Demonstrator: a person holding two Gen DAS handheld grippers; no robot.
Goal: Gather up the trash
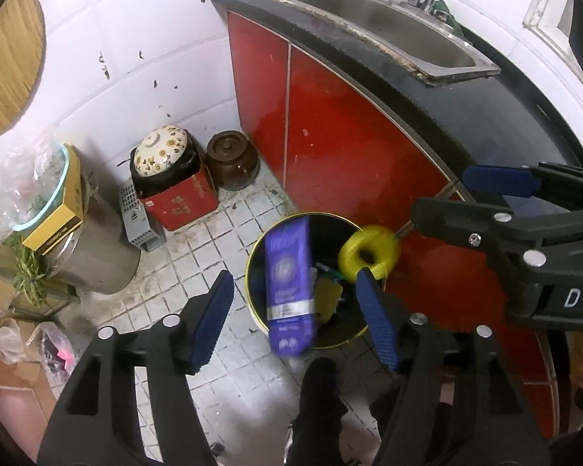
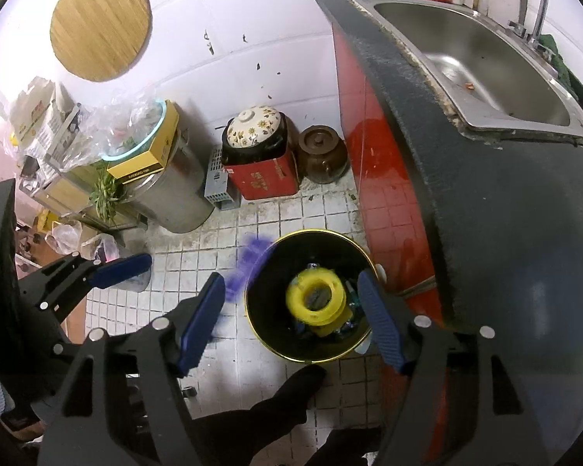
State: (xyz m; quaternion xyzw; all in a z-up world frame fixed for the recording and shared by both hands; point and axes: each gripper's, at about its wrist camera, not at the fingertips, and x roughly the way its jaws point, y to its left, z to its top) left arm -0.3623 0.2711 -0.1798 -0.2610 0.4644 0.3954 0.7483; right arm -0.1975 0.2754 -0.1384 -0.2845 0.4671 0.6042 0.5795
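A black trash bin [image 1: 307, 279] with a yellow rim stands on the tiled floor [image 1: 198, 256] just beside the red cabinet [image 1: 330, 136] under the dark counter [image 1: 427, 89] and its steel sink [image 1: 388, 27]; against the wall stand a brown jar [image 1: 231, 165], a floral-lidded pot [image 1: 161, 149] on a red box [image 1: 182, 204], and a steel drum [image 1: 97, 248]. The left gripper [image 1: 293, 312] and right gripper [image 2: 291, 318] both hang above the bin, jaws spread wide, holding nothing. A purple packet [image 1: 289, 287], blurred, is over the bin's left rim, long axis roughly upright; a yellow spool [image 2: 316, 301] is over the bin's mouth, its hole facing up in the right wrist view.
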